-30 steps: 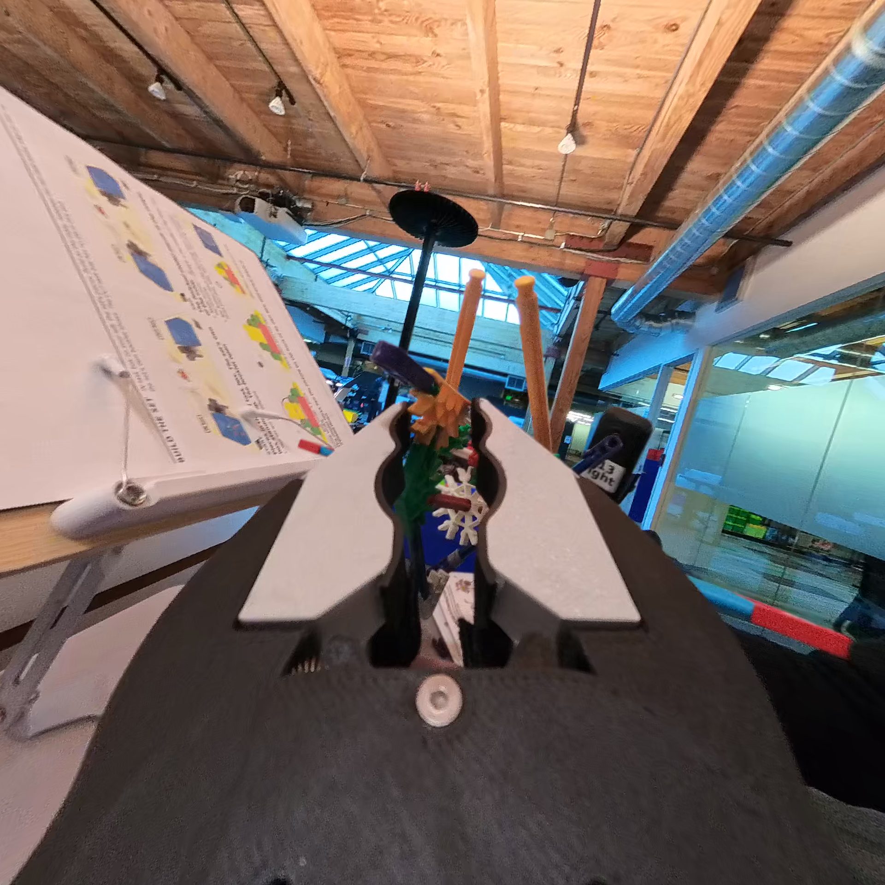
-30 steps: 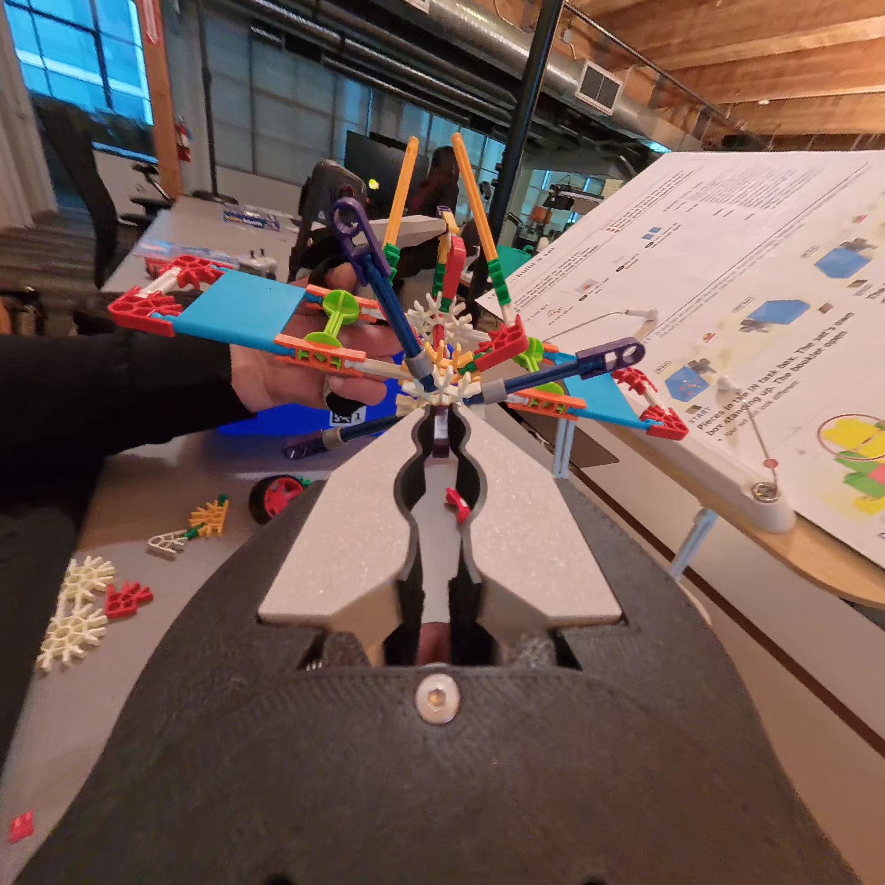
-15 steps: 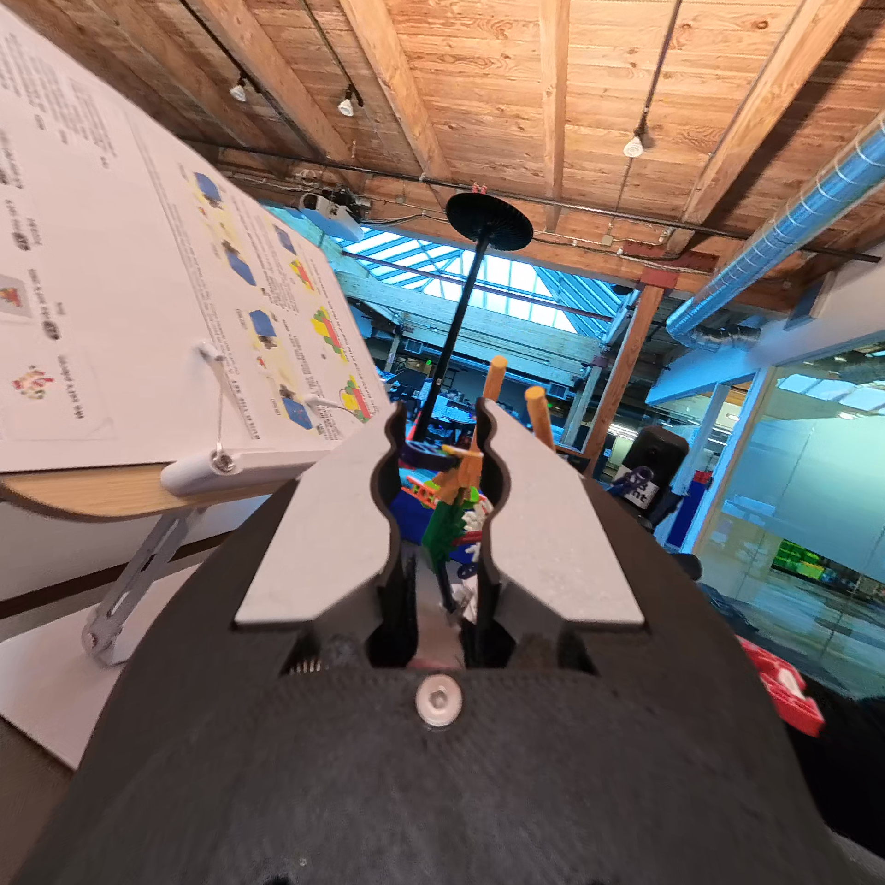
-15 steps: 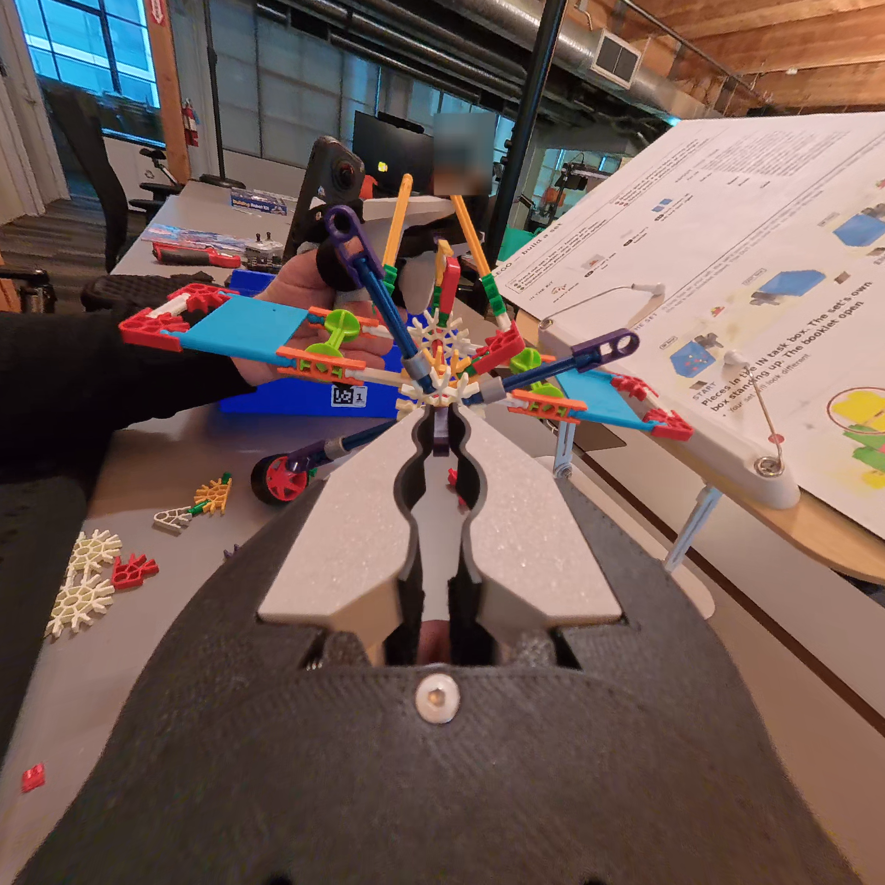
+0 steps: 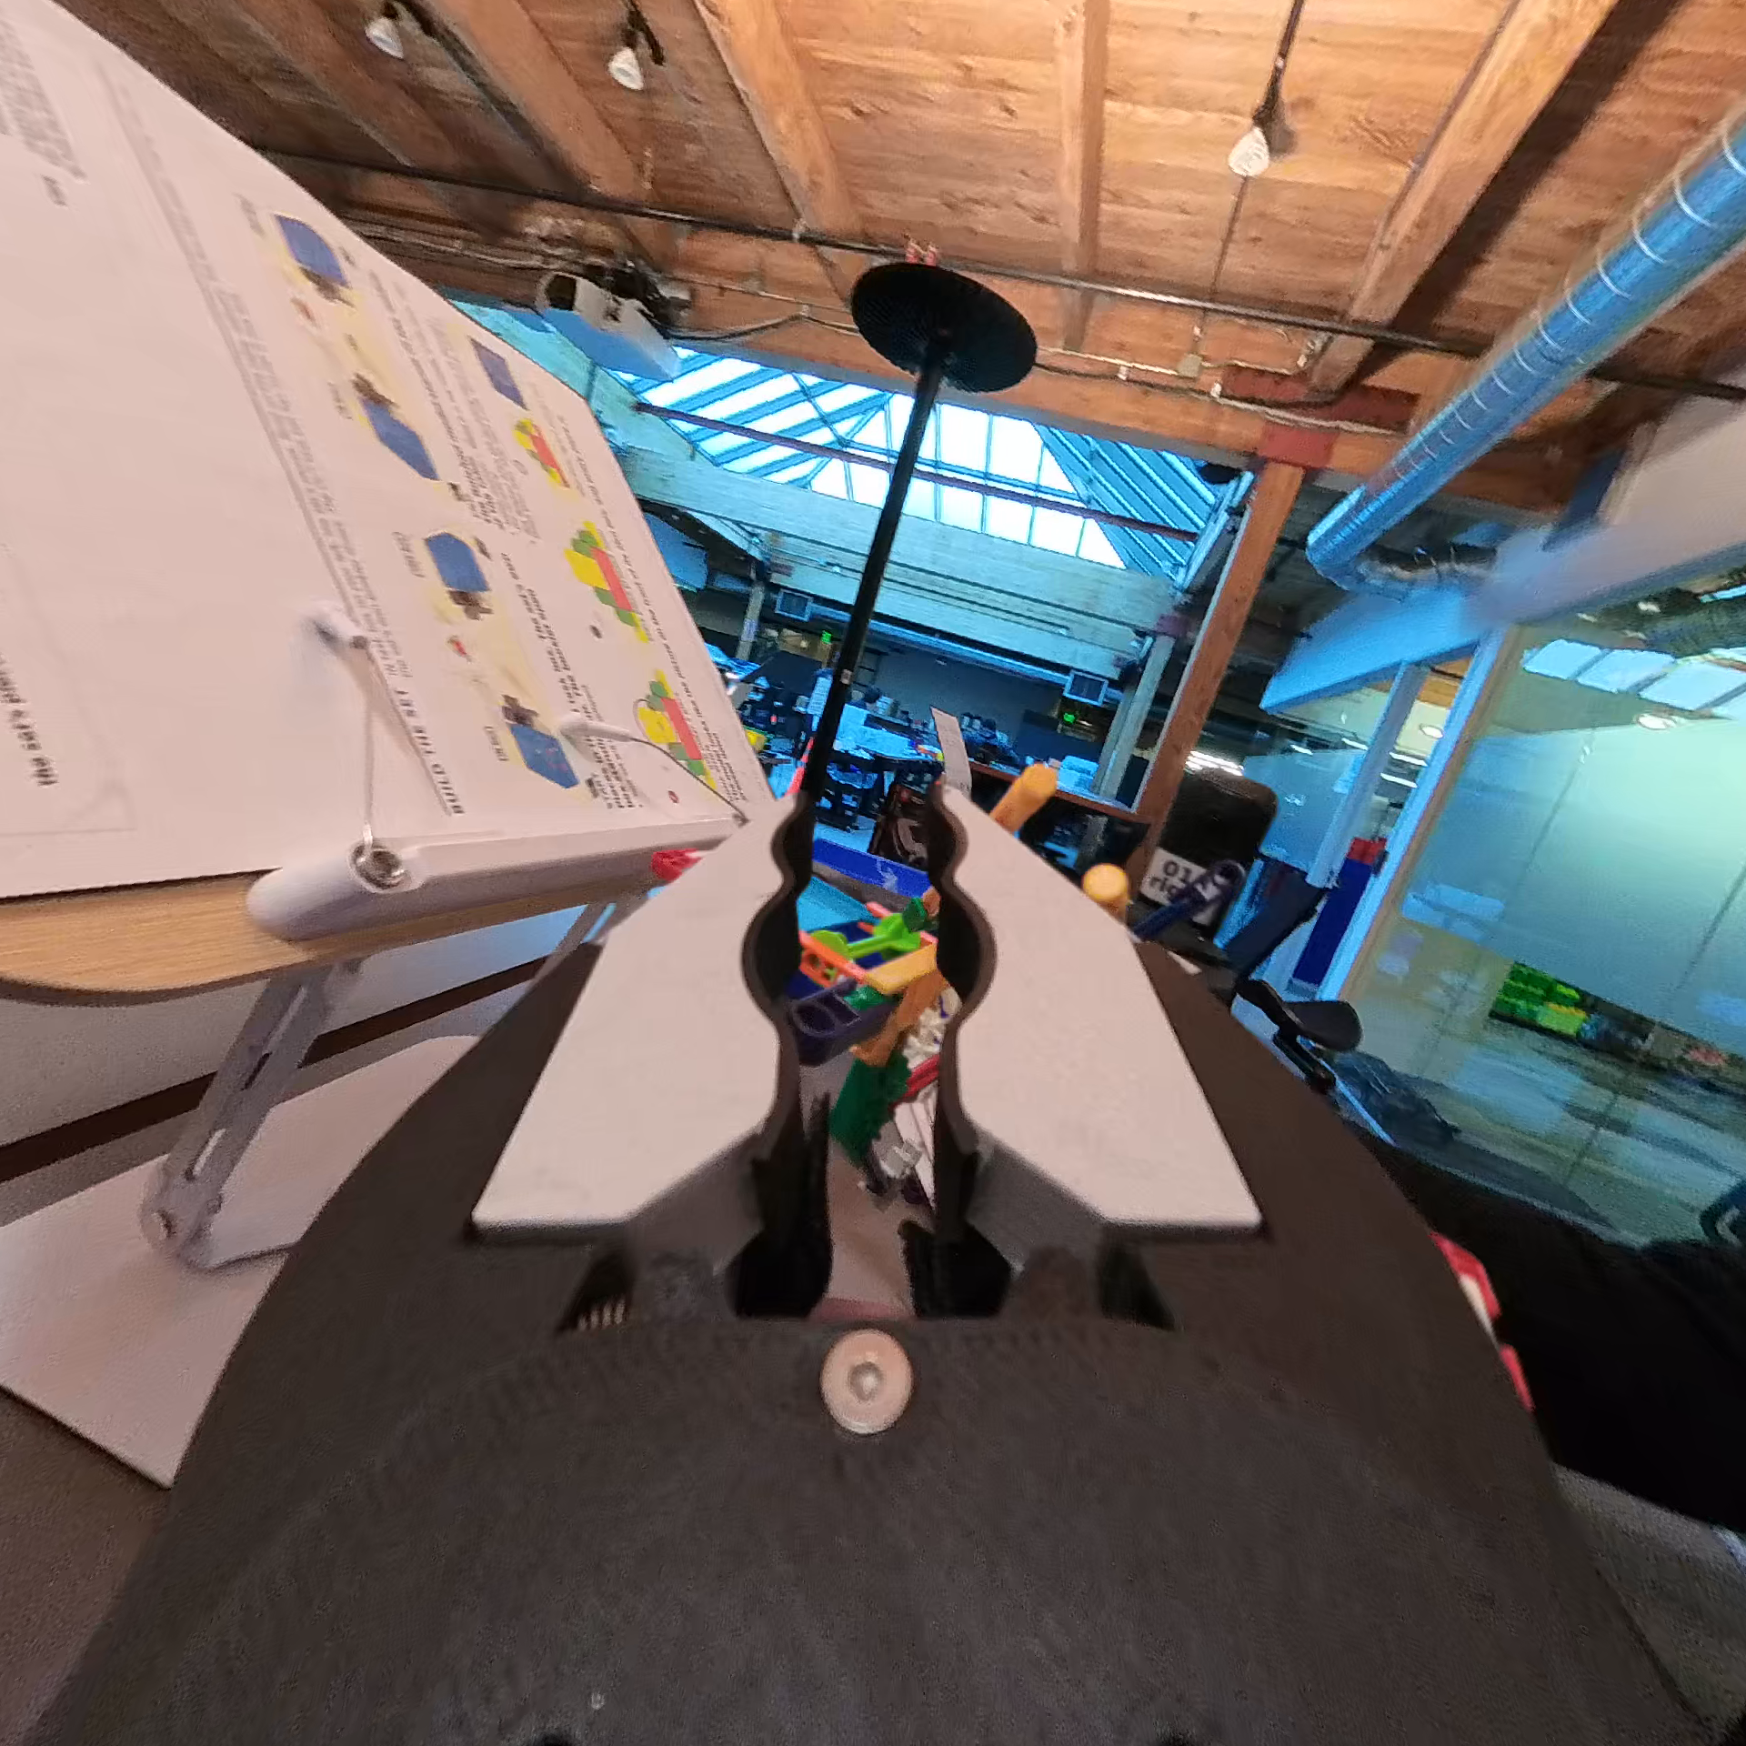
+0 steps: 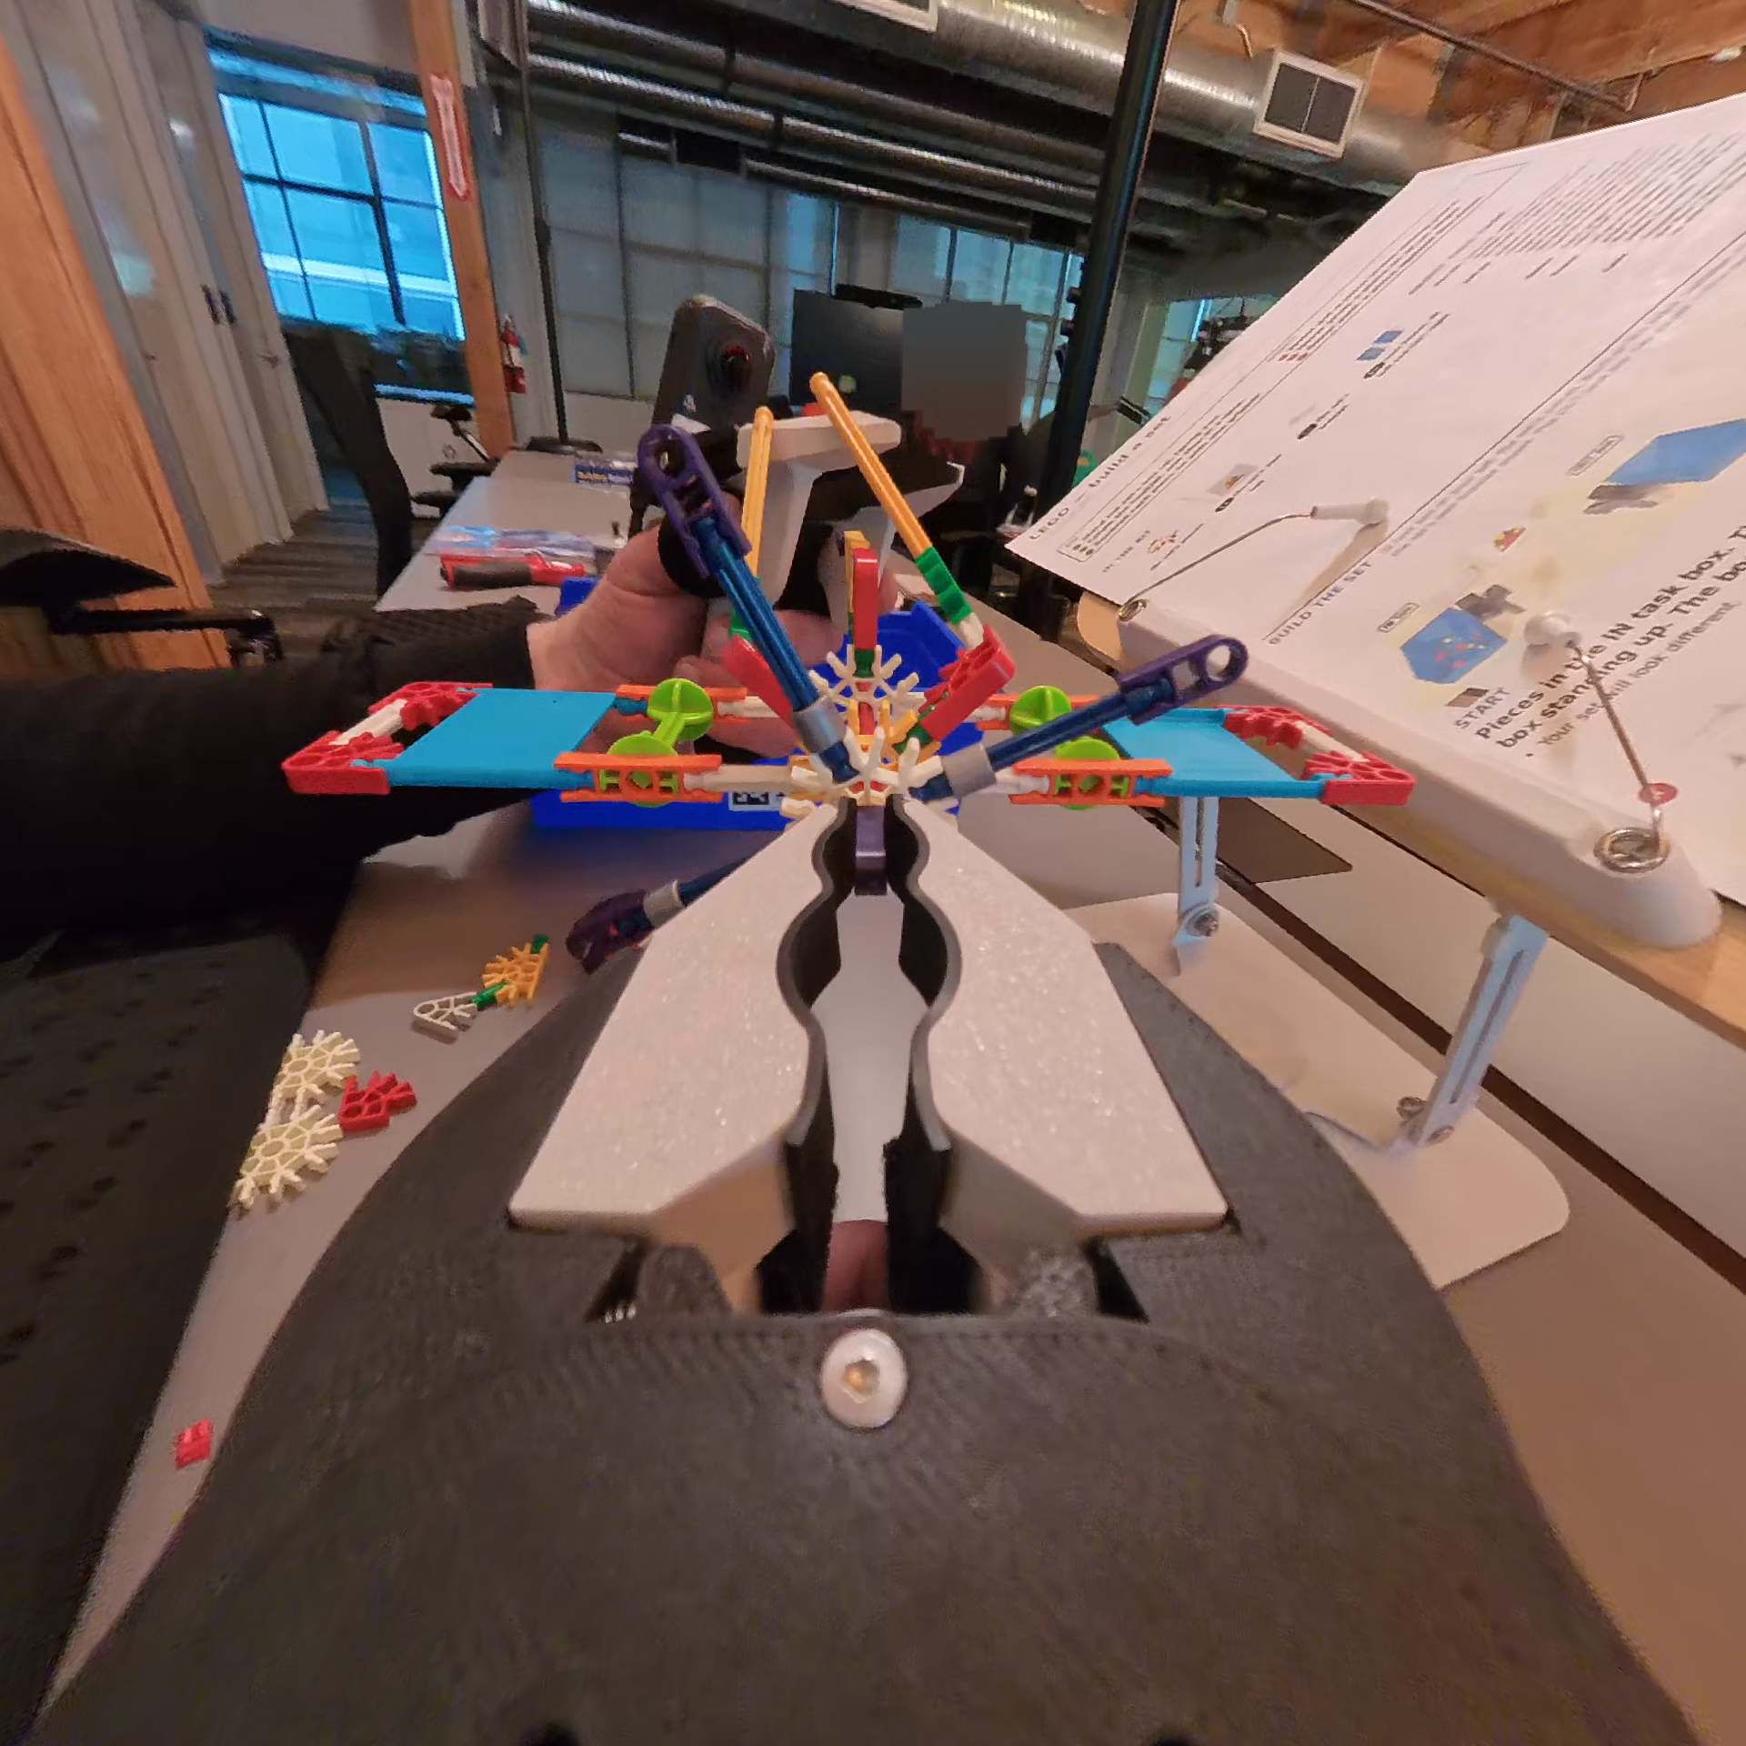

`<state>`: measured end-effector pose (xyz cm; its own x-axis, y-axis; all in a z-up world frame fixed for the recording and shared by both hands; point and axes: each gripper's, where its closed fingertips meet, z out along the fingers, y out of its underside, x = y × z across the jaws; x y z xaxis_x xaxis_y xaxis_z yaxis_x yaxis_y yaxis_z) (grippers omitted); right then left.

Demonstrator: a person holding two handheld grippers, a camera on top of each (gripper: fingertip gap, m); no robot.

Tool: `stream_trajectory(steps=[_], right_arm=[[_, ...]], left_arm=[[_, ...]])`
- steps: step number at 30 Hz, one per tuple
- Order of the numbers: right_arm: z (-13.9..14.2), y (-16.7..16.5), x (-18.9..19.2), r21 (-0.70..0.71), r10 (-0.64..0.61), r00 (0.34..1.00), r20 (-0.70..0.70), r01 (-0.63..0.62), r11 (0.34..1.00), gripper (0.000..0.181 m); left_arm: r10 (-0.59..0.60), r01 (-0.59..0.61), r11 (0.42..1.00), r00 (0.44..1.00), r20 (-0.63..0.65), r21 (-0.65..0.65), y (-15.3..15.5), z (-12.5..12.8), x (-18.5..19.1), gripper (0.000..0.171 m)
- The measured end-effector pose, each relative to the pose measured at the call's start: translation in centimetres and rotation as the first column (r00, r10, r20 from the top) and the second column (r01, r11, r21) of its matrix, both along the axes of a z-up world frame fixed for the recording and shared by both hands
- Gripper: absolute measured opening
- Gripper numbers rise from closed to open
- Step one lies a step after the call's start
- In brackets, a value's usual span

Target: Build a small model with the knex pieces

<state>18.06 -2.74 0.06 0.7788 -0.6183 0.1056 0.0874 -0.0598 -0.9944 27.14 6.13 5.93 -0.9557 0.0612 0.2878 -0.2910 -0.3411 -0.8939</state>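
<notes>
Right claw (image 6: 867, 831): pinching the purple connector at the hub of the winged rod-and-connector model (image 6: 850, 746), held above the worktop (image 6: 397, 898).
Left claw (image 5: 864, 945): clamped on the model's far side.
Change: wings now level; left claw has dipped.
Loose connectors (image 6: 302, 1105): unmoved.

Ceiling: exposed timber joists and planks (image 5: 945, 142), bare bulb lamps (image 5: 1252, 146) on black cords. Silver spiral duct (image 5: 1531, 350) runs along the right side. Skylight (image 5: 964, 463) past the beams, daylight through it. Black pole with round disc top (image 5: 940, 326) rises to the ceiling. Timber post (image 5: 1200, 661) beside a glass partition wall (image 5: 1559, 850). Opposite side: grid-paned window (image 6: 340, 217), wood-clad wall (image 6: 66, 425), grey ducts overhead (image 6: 850, 85), black office chair (image 6: 368, 453), grey table (image 6: 453, 850).
</notes>
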Motion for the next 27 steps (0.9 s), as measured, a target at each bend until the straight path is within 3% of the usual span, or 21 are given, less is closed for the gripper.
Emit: stream_trajectory(steps=[5, 13, 22, 27], right_arm=[[0.3, -0.5, -0.2, 0.069, 0.043, 0.999, -0.022, -0.042, 0.997, 0.002], [0.7, -1.2, -0.5, 0.137, 0.085, 0.996, -0.038, -0.079, 0.987, 0.002], [-2.0, -0.5, 0.2, 0.069, 0.105, 0.986, -0.127, -0.097, 0.993, 0.003], [-3.4, -0.5, 0.7, 0.051, 0.107, 0.977, -0.183, -0.099, 0.994, 0.003]], left_arm=[[-0.073, 0.074, 0.997, 0.996, 0.048, -0.013, 0.0, 0.3, -1.7, 0.021], [-0.097, 0.098, 0.994, 0.995, 0.037, -0.044, 0.4, 0.9, -1.9, 0.036], [-0.058, 0.059, 0.997, 0.998, -0.023, 0.046, -0.4, -0.7, -0.9, 0.035], [-0.03, 0.035, 0.986, 0.999, -0.029, 0.164, -1.8, -3.0, -0.4, 0.035]])
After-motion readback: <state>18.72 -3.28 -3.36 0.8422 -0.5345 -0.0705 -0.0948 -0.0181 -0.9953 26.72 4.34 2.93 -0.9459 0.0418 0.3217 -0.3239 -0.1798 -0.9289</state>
